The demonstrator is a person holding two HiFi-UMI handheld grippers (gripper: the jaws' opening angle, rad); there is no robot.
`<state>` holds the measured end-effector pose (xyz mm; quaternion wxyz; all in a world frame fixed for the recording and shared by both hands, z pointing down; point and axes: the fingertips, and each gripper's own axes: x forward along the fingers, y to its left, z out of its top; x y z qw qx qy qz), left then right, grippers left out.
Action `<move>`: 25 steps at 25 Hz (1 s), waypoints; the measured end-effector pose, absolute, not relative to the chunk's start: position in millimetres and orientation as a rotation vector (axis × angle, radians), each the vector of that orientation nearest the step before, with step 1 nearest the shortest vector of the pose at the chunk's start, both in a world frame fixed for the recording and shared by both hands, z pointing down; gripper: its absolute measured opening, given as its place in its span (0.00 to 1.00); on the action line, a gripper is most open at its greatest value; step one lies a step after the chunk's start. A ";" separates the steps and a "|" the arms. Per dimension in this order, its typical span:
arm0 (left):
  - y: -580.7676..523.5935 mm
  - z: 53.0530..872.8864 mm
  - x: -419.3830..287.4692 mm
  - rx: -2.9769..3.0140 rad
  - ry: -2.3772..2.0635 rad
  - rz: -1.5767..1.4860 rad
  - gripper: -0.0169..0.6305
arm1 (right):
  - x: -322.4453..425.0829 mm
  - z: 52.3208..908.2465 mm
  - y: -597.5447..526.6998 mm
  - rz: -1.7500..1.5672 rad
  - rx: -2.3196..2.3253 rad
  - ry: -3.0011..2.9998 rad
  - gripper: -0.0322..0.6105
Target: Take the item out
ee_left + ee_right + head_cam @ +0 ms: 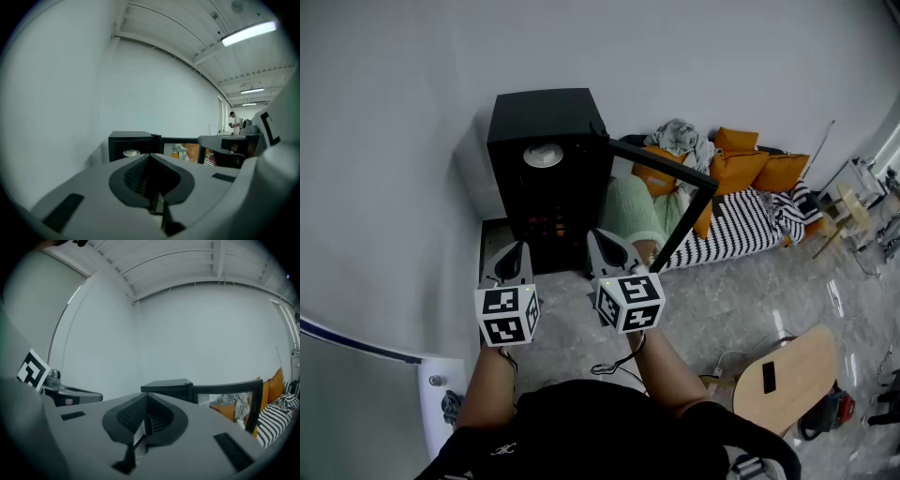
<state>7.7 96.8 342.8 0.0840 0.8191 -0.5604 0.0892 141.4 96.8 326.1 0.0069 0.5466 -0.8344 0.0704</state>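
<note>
A black cabinet (548, 169) stands on the floor against the wall, its glass door (661, 202) swung open to the right. A round white object (543, 156) lies on the cabinet's top. Something reddish (546, 225) shows dimly inside; I cannot tell what it is. My left gripper (517, 249) and right gripper (598, 238) hover side by side just in front of the opening, both shut and holding nothing. In the left gripper view the gripper's jaws (149, 158) meet below the cabinet (131, 142). In the right gripper view the gripper's jaws (146, 398) are pressed together, with the cabinet (168, 387) ahead.
A white wall (394, 187) runs close on the left. Right of the door lie a striped mattress (741, 225), orange cushions (750, 164) and a green cushion (633, 211). A round wooden stool (783, 375) stands at the lower right. A cable (614, 367) lies on the floor. A person (233, 123) stands far off.
</note>
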 end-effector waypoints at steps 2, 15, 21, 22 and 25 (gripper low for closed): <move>93.8 340.2 5.0 2.454 -1.674 0.262 0.03 | 136.7 321.0 94.2 0.204 1.713 -2.616 0.06; 86.2 350.5 -26.1 2.441 -1.599 0.193 0.03 | 110.9 322.4 87.8 0.213 1.785 -2.596 0.06; 86.4 354.7 -46.1 2.457 -1.592 0.201 0.03 | 89.3 327.3 89.5 0.235 1.789 -2.579 0.06; 86.7 355.7 -49.0 2.460 -1.588 0.203 0.03 | 86.5 328.0 90.1 0.238 1.794 -2.574 0.06; 88.5 359.4 -58.2 2.469 -1.579 0.213 0.03 | 78.4 330.6 92.9 0.250 1.805 -2.562 0.06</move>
